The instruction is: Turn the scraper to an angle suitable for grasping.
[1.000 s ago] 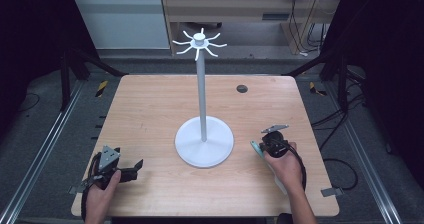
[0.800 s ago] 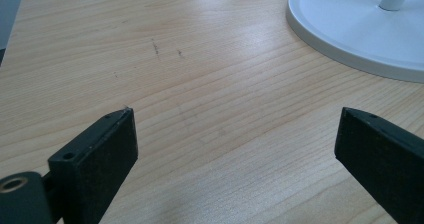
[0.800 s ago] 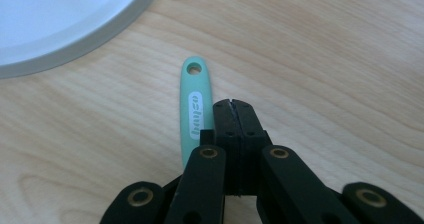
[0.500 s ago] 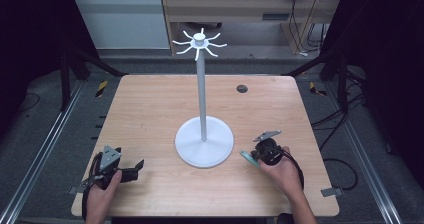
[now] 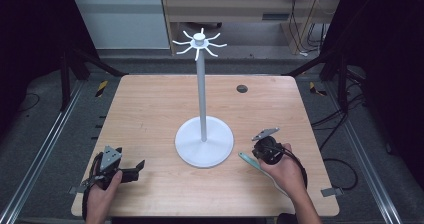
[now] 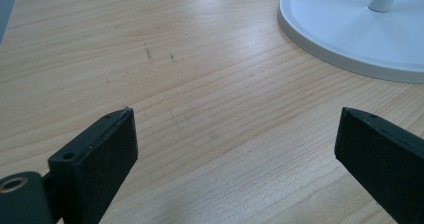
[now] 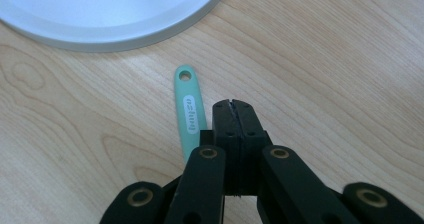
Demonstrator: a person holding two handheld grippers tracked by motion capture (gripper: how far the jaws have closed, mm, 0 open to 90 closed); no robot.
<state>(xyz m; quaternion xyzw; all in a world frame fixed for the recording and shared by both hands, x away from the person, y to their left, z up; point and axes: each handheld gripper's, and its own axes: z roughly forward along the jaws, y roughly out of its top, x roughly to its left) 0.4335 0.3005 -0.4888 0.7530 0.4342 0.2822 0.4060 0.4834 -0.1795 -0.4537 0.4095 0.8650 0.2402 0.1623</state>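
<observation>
- Two grippers are seen low at the near edge of the wooden table [image 5: 150, 109]: the left gripper [image 5: 131, 170] is held with jaws spread wide and nothing between them, bare wood showing in the gap in the left gripper view.
- Beside it, the right gripper [image 7: 234, 106] is seen clenched, jaws pressed flat together, nothing gripped.
- A mint-green handle [image 7: 189, 111] with a hanging hole is found lying flat just beside those closed jaws, not held; its far end is hidden.
- Risk is judged here: shut jaws could shove it aside.
- Farther on, the white stand base [image 5: 204, 143] lies close by and could be bumped.
- Farthest, its hook crown [image 5: 199, 42] is seen bare.
</observation>
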